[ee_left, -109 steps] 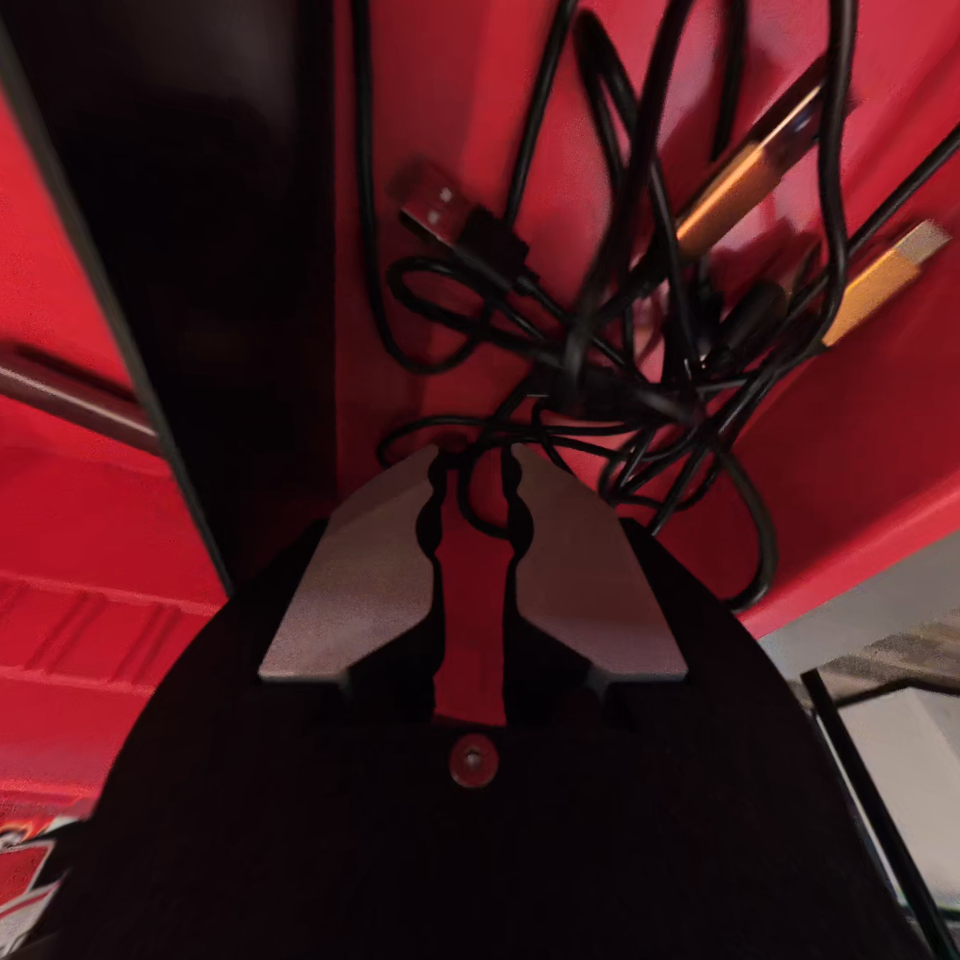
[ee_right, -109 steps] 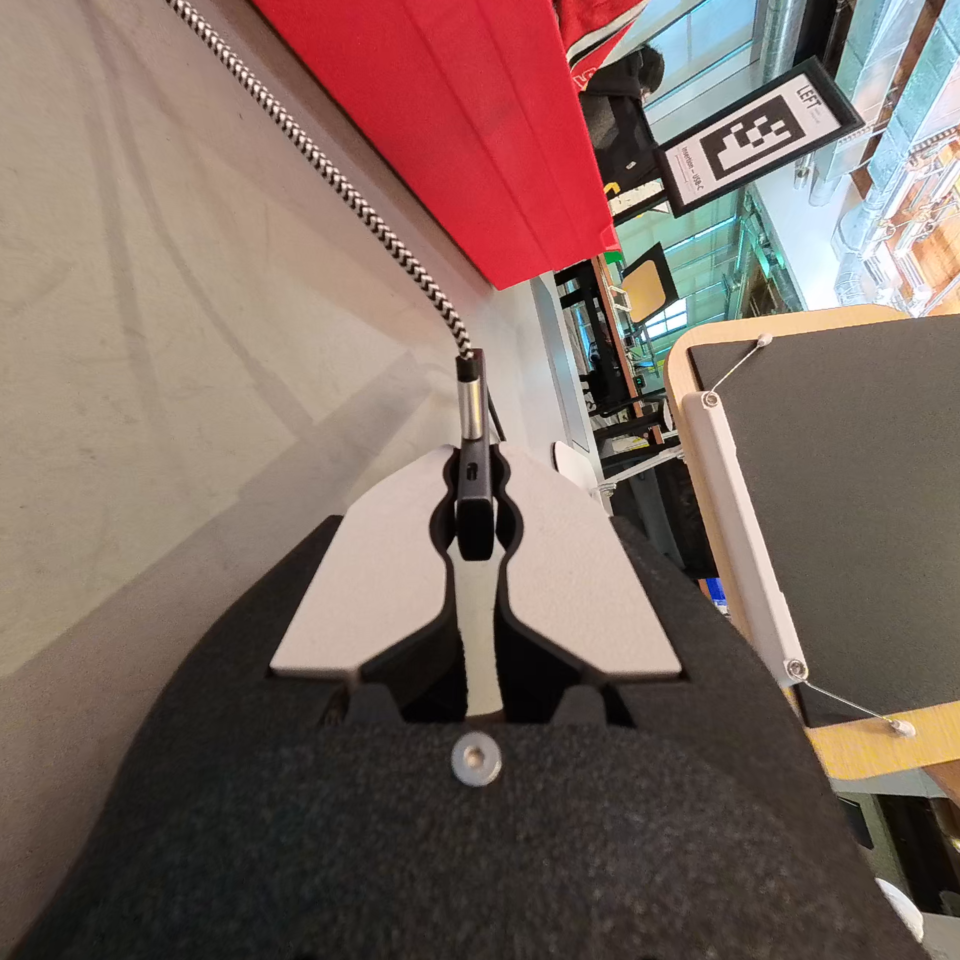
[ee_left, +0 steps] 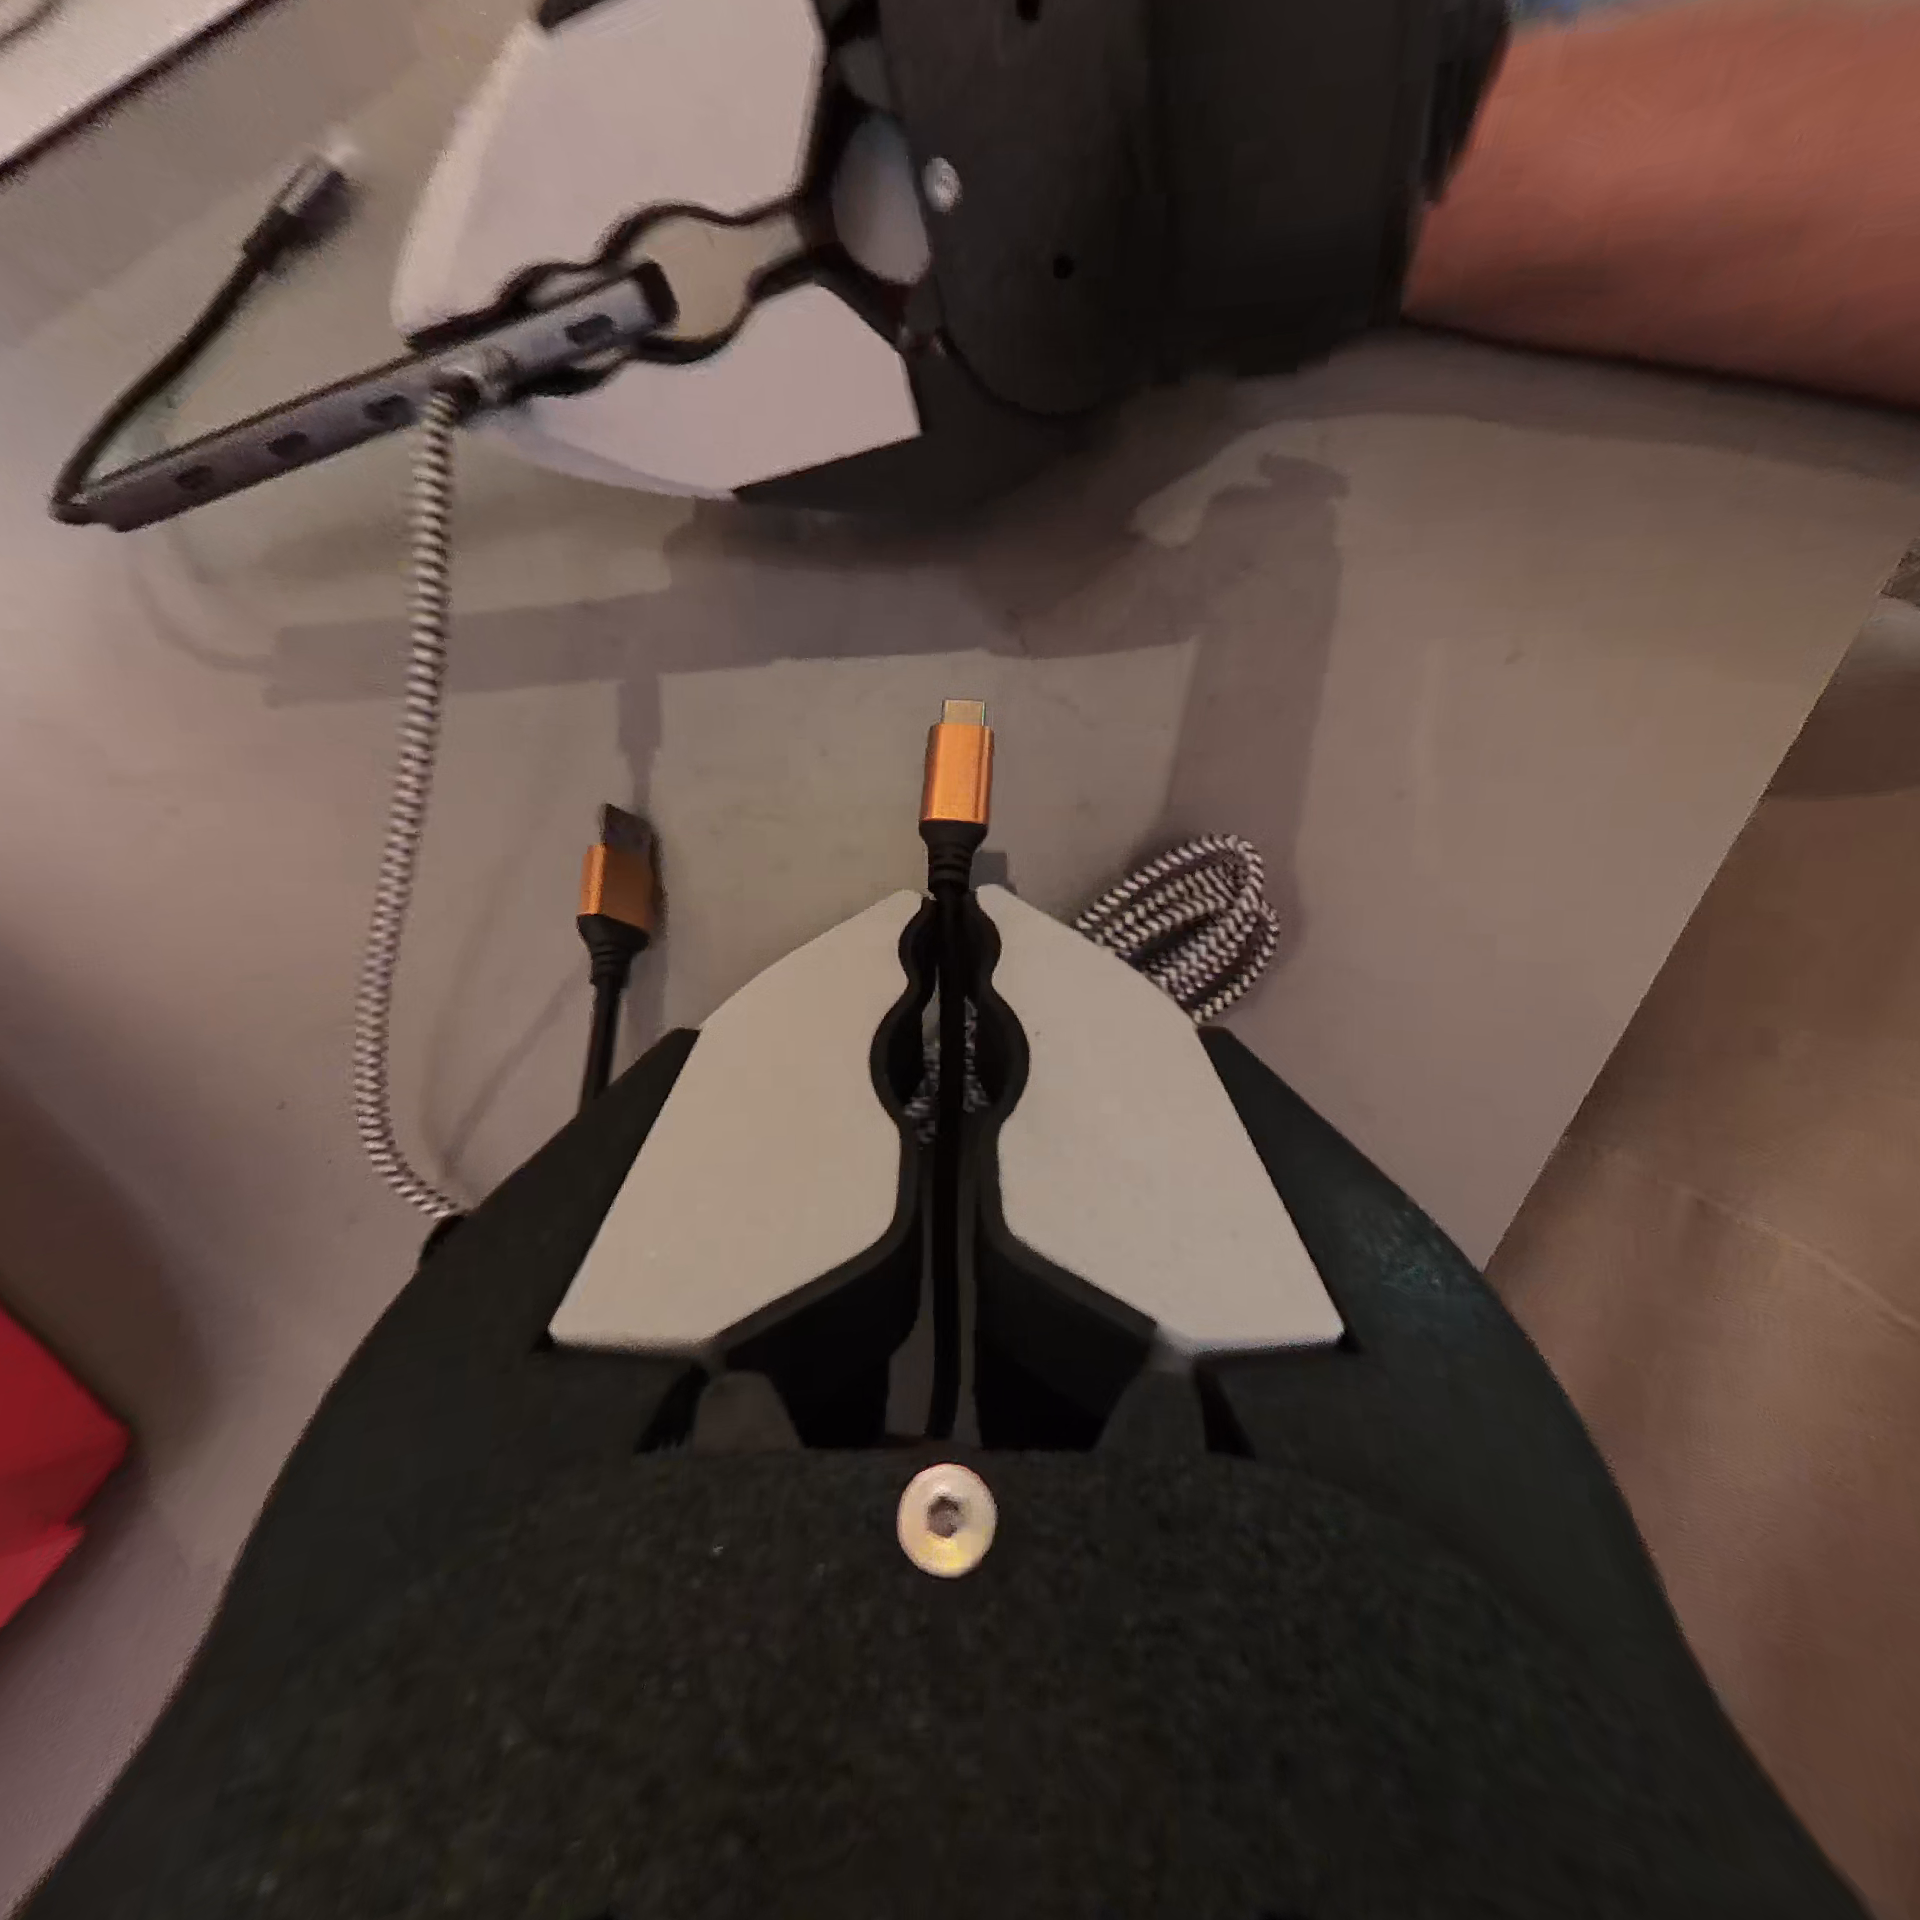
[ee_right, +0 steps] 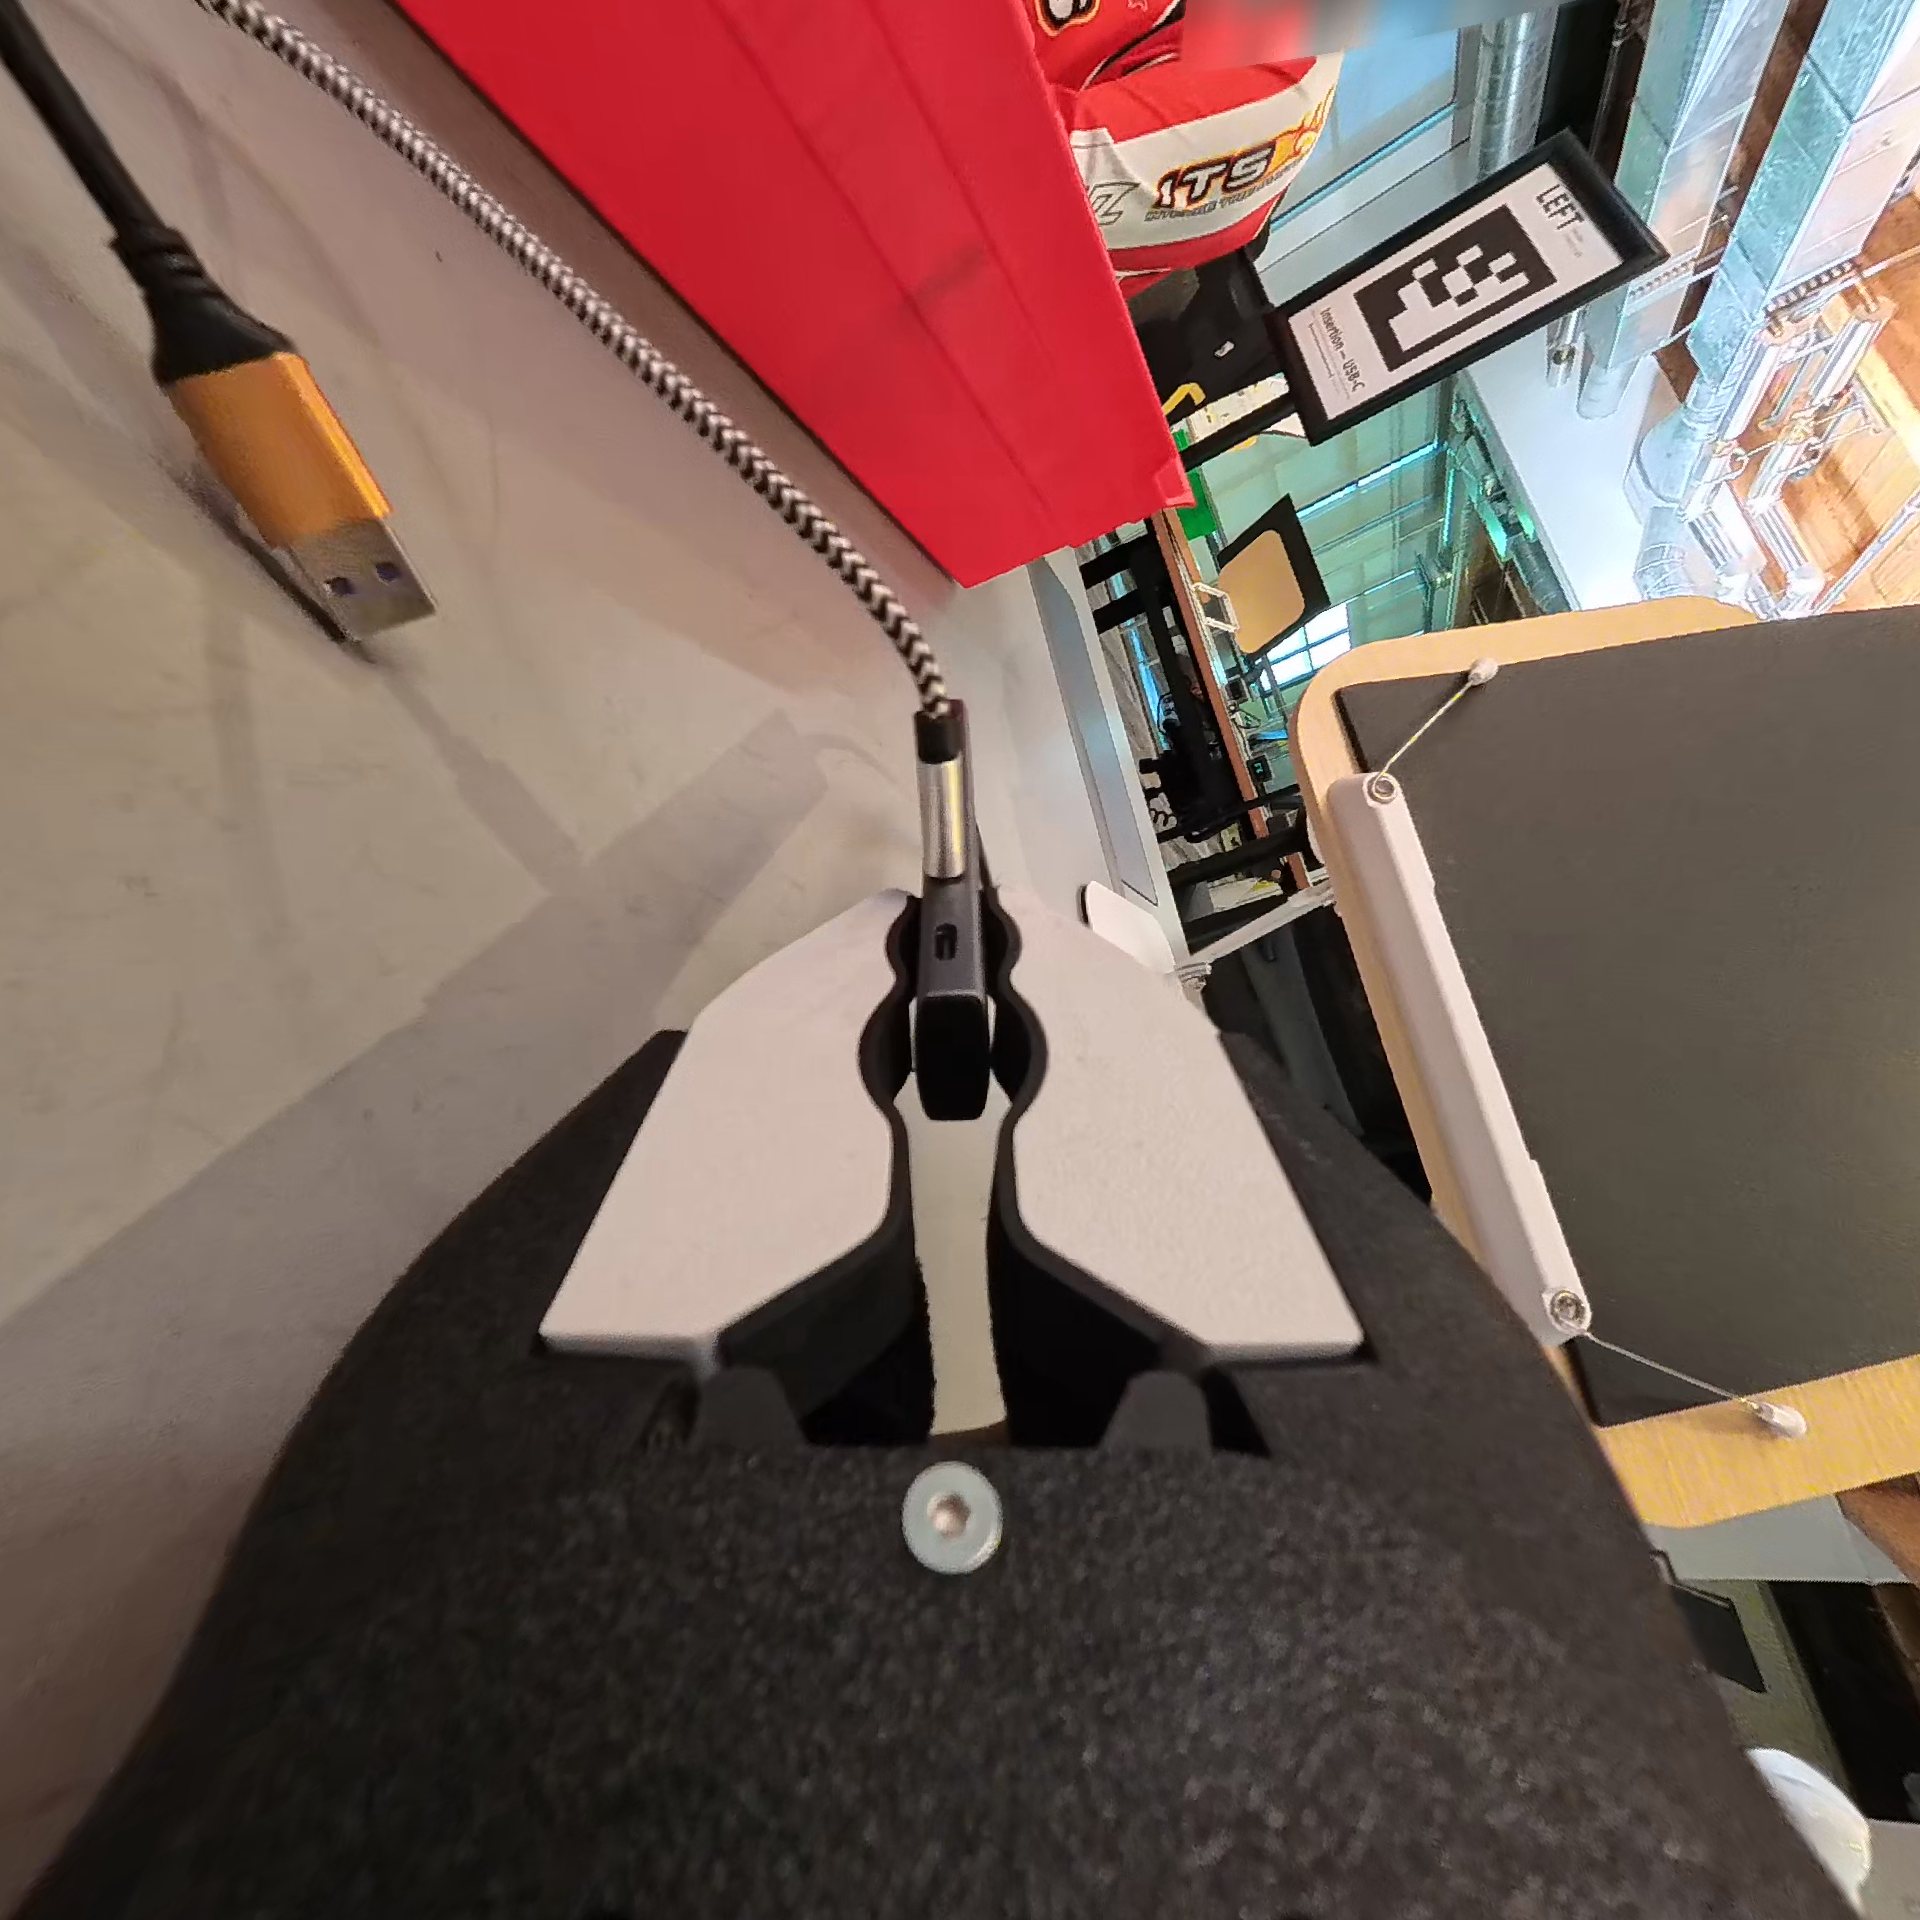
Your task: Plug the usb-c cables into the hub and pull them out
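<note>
My left gripper (ee_left: 951,896) is shut on a black cable just behind its orange USB-C plug (ee_left: 958,774), which points forward above the grey table. My right gripper (ee_right: 948,920) is shut on one end of the slim grey hub (ee_right: 948,997). It also shows at the top of the left wrist view (ee_left: 447,332), holding the hub (ee_left: 312,426) level above the table. A braided black-and-white cable (ee_right: 623,322) is plugged into the hub by its silver plug (ee_right: 943,821). The cable's second orange plug (ee_left: 618,873) lies on the table (ee_left: 831,582).
A coil of braided cable (ee_left: 1195,925) lies right of my left fingers. A red bin (ee_right: 831,260) stands along the table's far side. A framed marker sign (ee_right: 1455,281) and a black board with a wooden rim (ee_right: 1662,987) are beyond. A person's arm (ee_left: 1662,187) is behind the right gripper. The grippers' ends are close to 15 cm from one another.
My left gripper was open over tangled cables in the red bin; it is now over the table, shut on the orange-plug cable. The right gripper still holds the hub.
</note>
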Demonstrator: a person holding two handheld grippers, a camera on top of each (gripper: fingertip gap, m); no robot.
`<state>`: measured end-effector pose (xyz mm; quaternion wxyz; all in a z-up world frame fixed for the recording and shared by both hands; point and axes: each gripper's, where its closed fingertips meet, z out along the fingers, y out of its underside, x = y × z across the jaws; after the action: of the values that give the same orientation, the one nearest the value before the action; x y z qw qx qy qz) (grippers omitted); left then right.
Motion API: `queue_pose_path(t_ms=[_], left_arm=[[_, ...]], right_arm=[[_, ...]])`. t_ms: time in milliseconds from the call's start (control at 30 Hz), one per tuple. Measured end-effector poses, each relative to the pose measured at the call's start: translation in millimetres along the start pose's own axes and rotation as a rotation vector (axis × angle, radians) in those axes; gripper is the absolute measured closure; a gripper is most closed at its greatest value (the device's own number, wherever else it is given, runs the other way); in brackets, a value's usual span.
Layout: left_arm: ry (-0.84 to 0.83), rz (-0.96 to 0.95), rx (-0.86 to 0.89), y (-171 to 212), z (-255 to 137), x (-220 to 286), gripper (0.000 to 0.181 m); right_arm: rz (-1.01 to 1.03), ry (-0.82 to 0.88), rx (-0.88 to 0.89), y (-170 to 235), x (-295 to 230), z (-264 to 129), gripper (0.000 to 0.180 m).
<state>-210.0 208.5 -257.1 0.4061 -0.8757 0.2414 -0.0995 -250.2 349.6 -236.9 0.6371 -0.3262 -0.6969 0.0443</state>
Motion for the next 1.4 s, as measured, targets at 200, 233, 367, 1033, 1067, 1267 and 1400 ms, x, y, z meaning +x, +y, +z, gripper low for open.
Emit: queue_pose_path(t_ms=[200, 233, 367, 1033, 1067, 1267, 1400], left_arm=[[-0.112, -0.030, 0.000, -38, -15, -49, 0.178], [-0.125, -0.015, -0.025, -43, -13, -54, 0.178], [-0.174, 0.032, -0.139, -47, 7, -62, 0.178], [-0.165, -0.048, -0.124, -51, 22, -64, 0.178], [-0.159, -0.049, -0.129, -50, 21, -63, 0.178], [-0.153, -0.041, -0.123, -53, 21, -61, 0.178], [-0.156, -0.041, -0.140, -49, 23, -62, 0.177]], right_arm=[[-0.065, 0.018, -0.014, -4, -1, -1, 0.170], [-0.080, 0.026, -0.020, -5, -1, -1, 0.170], [-0.135, 0.058, -0.048, -5, 0, 1, 0.170], [-0.190, 0.070, -0.095, -3, -3, 5, 0.170], [-0.187, 0.070, -0.094, -3, -2, 5, 0.170], [-0.193, 0.060, -0.096, -3, -5, 6, 0.170], [-0.194, 0.058, -0.095, -4, -6, 7, 0.170]])
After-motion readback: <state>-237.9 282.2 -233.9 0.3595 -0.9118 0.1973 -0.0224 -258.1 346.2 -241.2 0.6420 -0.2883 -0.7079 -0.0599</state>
